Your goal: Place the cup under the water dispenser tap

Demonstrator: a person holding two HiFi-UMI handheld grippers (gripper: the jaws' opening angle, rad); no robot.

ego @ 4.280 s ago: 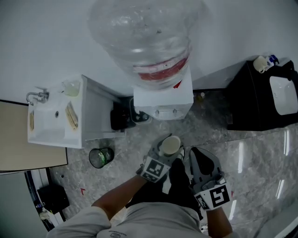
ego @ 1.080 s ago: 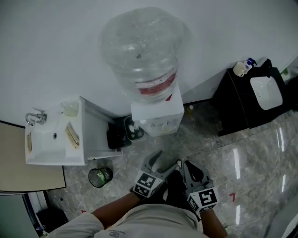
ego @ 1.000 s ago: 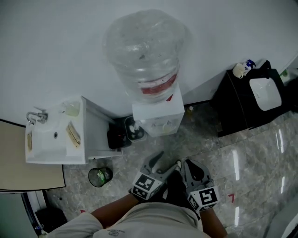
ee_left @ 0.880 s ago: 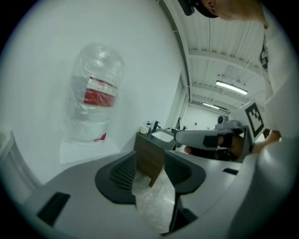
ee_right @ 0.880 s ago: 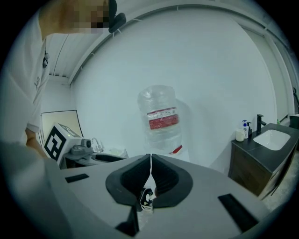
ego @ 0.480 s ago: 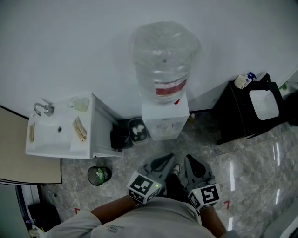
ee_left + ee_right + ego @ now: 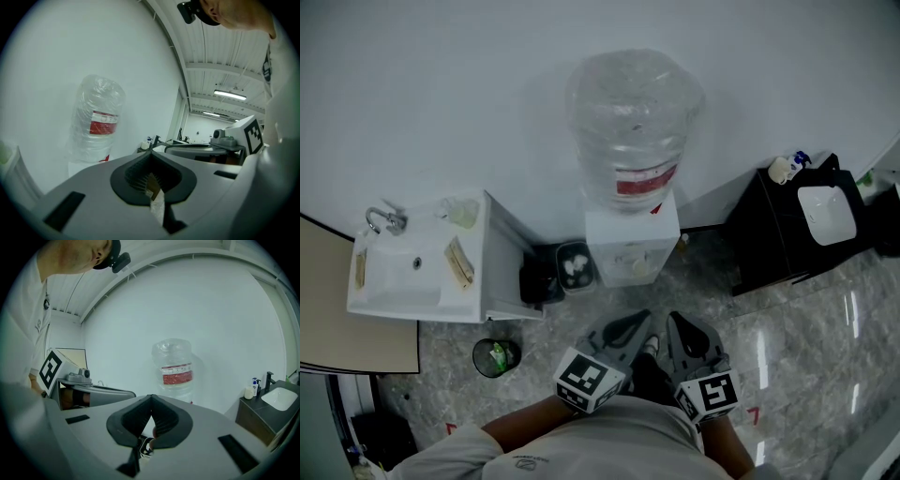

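The water dispenser (image 7: 633, 246) stands against the white wall with its big clear bottle (image 7: 628, 131) on top. The bottle also shows in the left gripper view (image 7: 98, 119) and the right gripper view (image 7: 173, 369). No cup shows in any view, and the tap area at the dispenser's front is too small to make out. My left gripper (image 7: 637, 321) and right gripper (image 7: 677, 322) hang side by side close to my body, well short of the dispenser. Both are shut and hold nothing; the jaws meet at their tips in the left gripper view (image 7: 151, 154) and the right gripper view (image 7: 151, 397).
A white sink unit (image 7: 412, 272) with a faucet (image 7: 380, 218) stands at the left. A dark bin (image 7: 575, 265) sits beside the dispenser, and a small glass container (image 7: 494, 356) is on the marble floor. A black cabinet (image 7: 769, 244) with a basin and a soap bottle (image 7: 781, 169) stands at the right.
Both grippers have risen and drawn back toward my body. The left jaws, spread a second ago, are now closed. The dispenser looks farther off and more centred.
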